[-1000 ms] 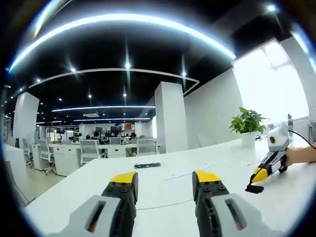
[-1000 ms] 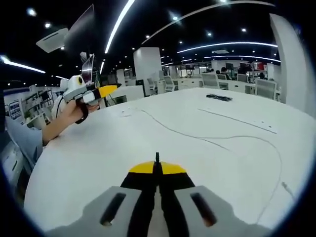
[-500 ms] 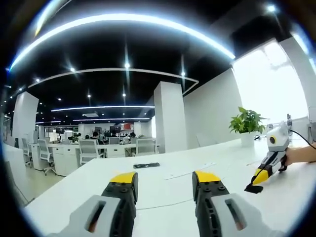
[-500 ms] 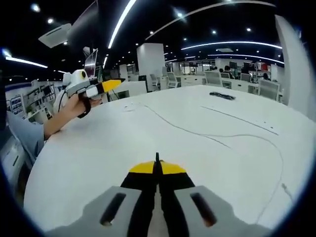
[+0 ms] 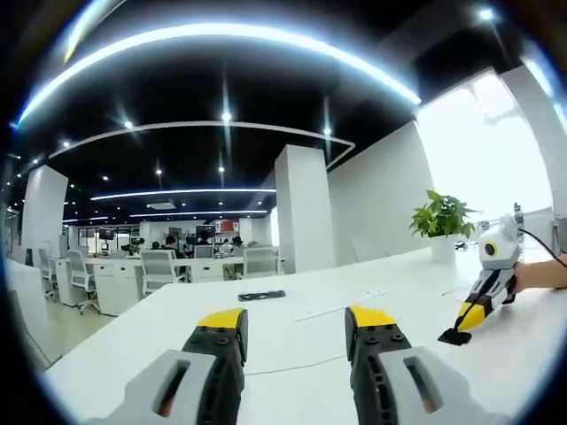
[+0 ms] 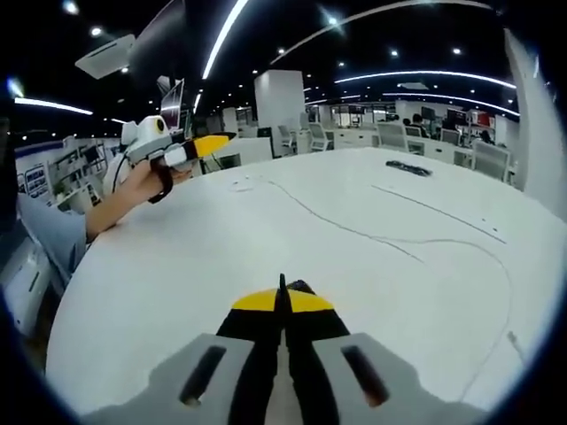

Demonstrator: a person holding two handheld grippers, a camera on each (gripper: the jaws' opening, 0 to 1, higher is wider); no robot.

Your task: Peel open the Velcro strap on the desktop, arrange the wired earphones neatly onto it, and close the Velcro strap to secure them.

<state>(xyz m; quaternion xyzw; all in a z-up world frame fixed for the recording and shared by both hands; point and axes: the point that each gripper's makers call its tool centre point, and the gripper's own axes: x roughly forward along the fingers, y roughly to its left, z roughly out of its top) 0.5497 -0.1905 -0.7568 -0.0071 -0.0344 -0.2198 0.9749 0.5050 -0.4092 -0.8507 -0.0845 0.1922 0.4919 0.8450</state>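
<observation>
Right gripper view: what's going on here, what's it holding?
A person works two handheld grippers over a white desk. The right gripper is shut on a small black Velcro strap, seen dangling from its tip in the left gripper view. The left gripper is open, holds nothing, and hangs above the desk. The wired earphones lie loose in a long thin line across the desk, not yet gathered. A second dark object sits farther back.

Earphone cable [image 6: 390, 243] runs across desk [image 6: 177, 274] centre, Velcro strap [image 6: 301, 287] at right gripper [image 6: 283, 305] tips, plant [image 5: 440, 217] nr far desk edge, left gripper [image 5: 292, 320] above near edge.
</observation>
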